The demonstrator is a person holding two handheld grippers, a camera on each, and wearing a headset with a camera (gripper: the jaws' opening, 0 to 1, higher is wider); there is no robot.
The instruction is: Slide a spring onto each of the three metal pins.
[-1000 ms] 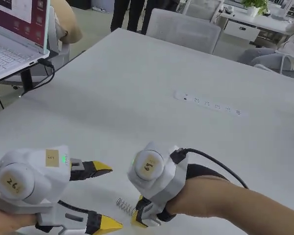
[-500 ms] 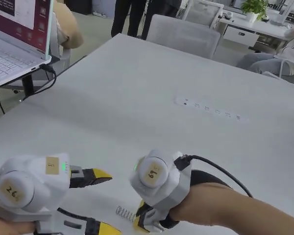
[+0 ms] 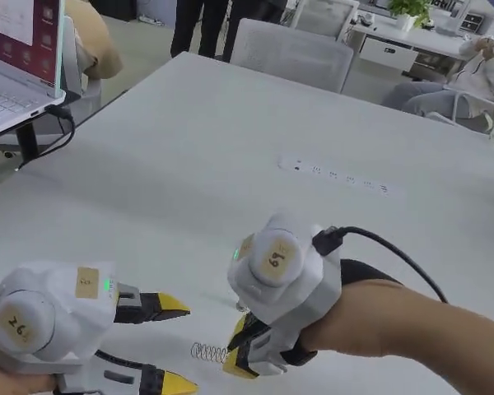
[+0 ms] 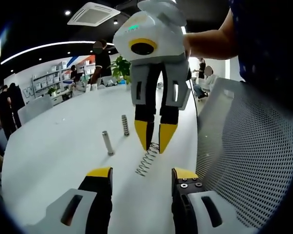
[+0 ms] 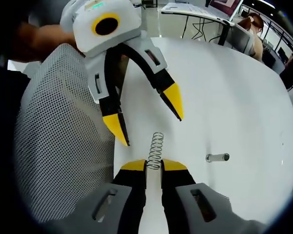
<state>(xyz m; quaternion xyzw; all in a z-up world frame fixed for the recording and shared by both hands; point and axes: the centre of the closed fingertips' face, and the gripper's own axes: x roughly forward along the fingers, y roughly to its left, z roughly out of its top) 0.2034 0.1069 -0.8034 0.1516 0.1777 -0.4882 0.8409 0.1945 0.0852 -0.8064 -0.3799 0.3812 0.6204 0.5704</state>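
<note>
Right claw [image 5: 154,165] clamps one spring [image 5: 156,146]; left claw [image 4: 142,173] gapes; one bare pin [image 4: 107,142] stands nearby.

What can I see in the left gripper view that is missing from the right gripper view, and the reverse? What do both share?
Left gripper view: two upright pins on the table, a bare pin and, behind it, a second pin that looks wrapped in a spring.
Right gripper view: a single pin beside the jaws, and a laptop beyond the table.
Both: the spring pinched at one end by the right gripper, the left gripper with jaws open, the white table and a mesh chair.
</note>
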